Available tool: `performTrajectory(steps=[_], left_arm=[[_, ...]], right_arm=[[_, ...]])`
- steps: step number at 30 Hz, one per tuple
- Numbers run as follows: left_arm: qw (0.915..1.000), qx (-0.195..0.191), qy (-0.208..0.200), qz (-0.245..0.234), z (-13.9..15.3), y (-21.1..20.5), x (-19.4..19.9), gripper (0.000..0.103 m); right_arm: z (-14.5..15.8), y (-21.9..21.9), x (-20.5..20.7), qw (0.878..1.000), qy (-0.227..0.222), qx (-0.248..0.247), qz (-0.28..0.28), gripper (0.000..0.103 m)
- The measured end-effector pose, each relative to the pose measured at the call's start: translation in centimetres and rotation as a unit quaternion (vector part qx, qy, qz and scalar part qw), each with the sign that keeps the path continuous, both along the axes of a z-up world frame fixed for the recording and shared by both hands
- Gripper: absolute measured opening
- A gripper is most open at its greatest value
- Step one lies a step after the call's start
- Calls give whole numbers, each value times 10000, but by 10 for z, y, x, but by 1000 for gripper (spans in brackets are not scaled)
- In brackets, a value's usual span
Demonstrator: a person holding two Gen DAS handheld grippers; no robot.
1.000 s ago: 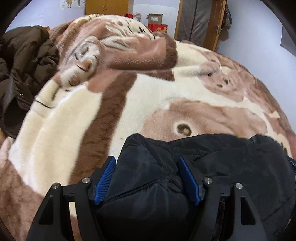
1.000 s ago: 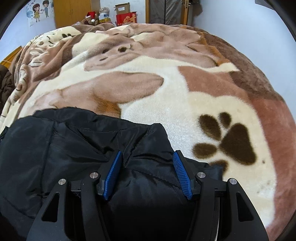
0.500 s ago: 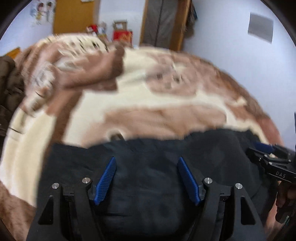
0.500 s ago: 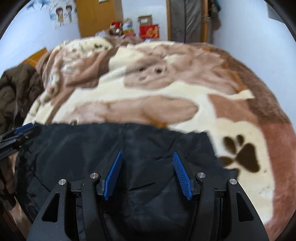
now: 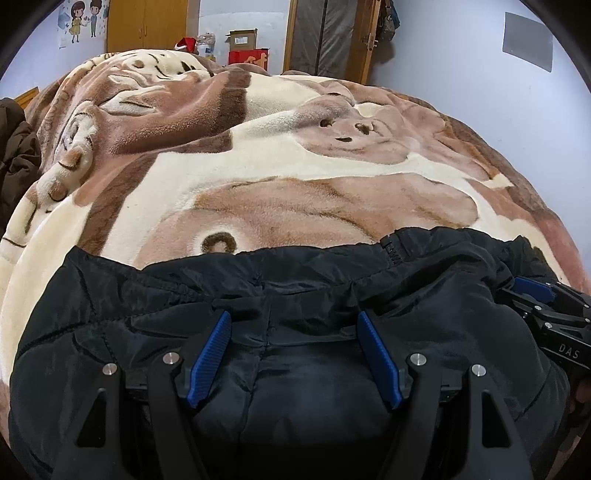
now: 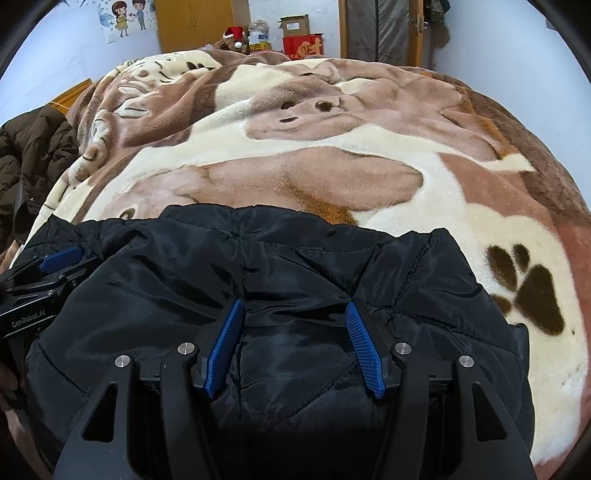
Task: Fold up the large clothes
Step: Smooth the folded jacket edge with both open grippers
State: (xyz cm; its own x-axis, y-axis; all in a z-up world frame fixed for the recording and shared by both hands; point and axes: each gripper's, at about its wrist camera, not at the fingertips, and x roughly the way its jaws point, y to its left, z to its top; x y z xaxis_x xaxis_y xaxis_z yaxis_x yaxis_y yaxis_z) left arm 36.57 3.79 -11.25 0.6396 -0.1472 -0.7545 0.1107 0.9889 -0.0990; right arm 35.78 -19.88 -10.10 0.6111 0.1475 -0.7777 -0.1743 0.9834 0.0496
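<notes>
A black padded jacket (image 5: 280, 295) lies folded on the bed's near part; it also shows in the right wrist view (image 6: 258, 266). My left gripper (image 5: 293, 325) is over the jacket's left part, its blue fingers wide apart with fabric between them. My right gripper (image 6: 293, 314) is over the jacket's right part, its fingers equally wide apart. Each gripper shows at the edge of the other's view: the right gripper (image 5: 539, 295) and the left gripper (image 6: 55, 262).
A brown and cream animal-print blanket (image 5: 295, 166) covers the bed. A dark brown coat (image 6: 29, 158) lies at the bed's left edge. Boxes (image 6: 301, 37) and a wooden wardrobe (image 6: 192, 22) stand beyond the bed by the wall.
Both grippers have pulled back and up from the jacket's far edge. The jacket now lies spread out and still below them, and the view is sharp again.
</notes>
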Motion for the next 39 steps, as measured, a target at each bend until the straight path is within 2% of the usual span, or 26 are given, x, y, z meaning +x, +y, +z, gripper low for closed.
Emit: performTrajectory(steps=[3,6,9,11,13,16,18,21,26,29,33,35,37,39], left_arm=[[10000,18,36,7,2,0,1,74],[9999,47,153,-54,16,1,-1,73],[9999,-85,-58,-52,39,15,-14,72],[9997,-41,-250,72,50,32,-19,72],[9994,31,-179,285,46,49,-14,72],[9992,-30,122,392,19,62,-4,72],[9992,112,23,386,11,56,-3,73],[9988,296,-40,397,5,47,0,73],[9990,239,49,383,7,50,2,73],[9991,230,98,354,24,53,-4,72],[9985,112,-306,445,50,74,-25,72],[9978,143,-265,598,46,89,-27,72],[9970,199,-45,744,30,101,-23,73],[9968,73,-21,794,19,106,-21,73]], right_arm=[[1,1,0,10000,-5,-32,-12,58],[9,-2,-2,10000,38,38,-9,58],[33,-13,-13,9998,-152,126,-46,58],[44,-24,-17,9994,-313,80,-130,58],[43,-36,-12,9993,-271,-10,-239,58],[21,-49,2,9990,77,-38,-441,58],[12,-52,5,9988,111,49,-475,58],[4,-50,10,9986,115,-90,-509,58],[1,-51,12,9983,188,-79,-552,58],[11,-50,8,9980,222,-205,-560,58],[38,-55,-14,9986,-97,-137,-498,58],[40,-63,-21,9981,-177,-161,-565,58],[29,-68,-20,9978,-88,-205,-628,58],[19,-74,-20,9976,-84,-154,-671,58]])
